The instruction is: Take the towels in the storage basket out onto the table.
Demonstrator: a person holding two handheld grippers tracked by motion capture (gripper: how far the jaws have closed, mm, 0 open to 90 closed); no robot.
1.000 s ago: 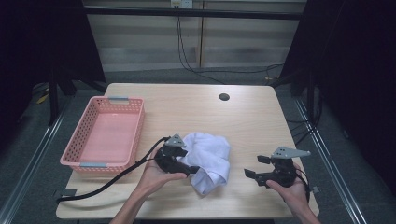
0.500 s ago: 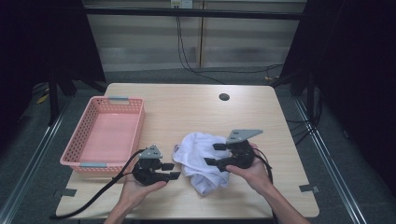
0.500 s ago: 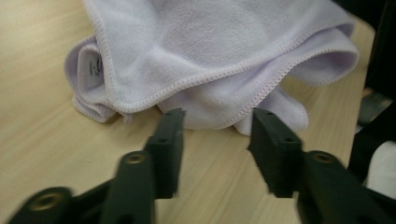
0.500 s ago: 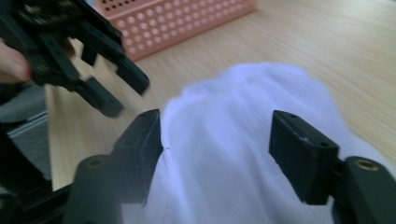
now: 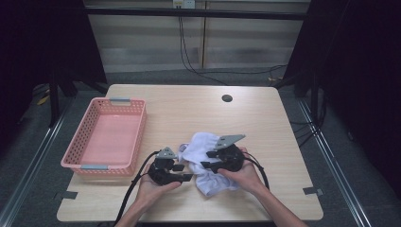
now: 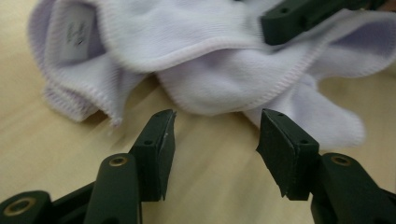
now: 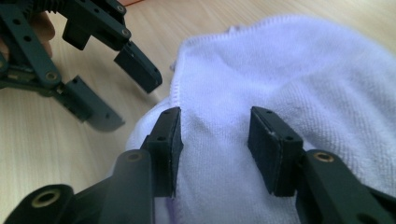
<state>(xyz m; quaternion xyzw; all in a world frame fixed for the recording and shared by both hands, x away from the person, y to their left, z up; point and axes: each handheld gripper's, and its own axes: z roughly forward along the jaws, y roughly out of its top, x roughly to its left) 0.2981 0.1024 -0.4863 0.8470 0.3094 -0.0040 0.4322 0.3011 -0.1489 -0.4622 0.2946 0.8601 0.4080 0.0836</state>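
High view: we record a light wooden table (image 5: 189, 109) carrying a pink basket (image 5: 106, 137) along its left edge and a crumpled white cloth (image 5: 203, 163) toward the near edge, a little right of the middle; a small dark round hole (image 5: 227, 98) sits near the far edge. We note the left gripper (image 5: 185, 173) just left of the cloth, held in the left hand (image 5: 153, 189), its black cable (image 5: 130, 198) trailing to the near edge. The right gripper (image 5: 206, 160) lies over the cloth, held in the right hand (image 5: 243, 172), a grey three-cornered plate on top. Left gripper view: we list the left gripper (image 6: 215, 135) low over the bare table, jaws parted with only wood between them; they have just been opening, and the cloth (image 6: 224, 79) lies just beyond the tips, a hemmed fold (image 6: 81, 100) to the left. One jaw of the right gripper (image 6: 299, 18) rests on the cloth at the top. Right gripper view: we list the right gripper (image 7: 215, 135) set down on the cloth (image 7: 299, 79), jaws astride a swell of fabric; they have just been closing, yet a gap shows at each pad, so we enter it as released, nothing clenched. The left gripper (image 7: 123, 88) stands beyond the cloth's hemmed edge, over bare wood.
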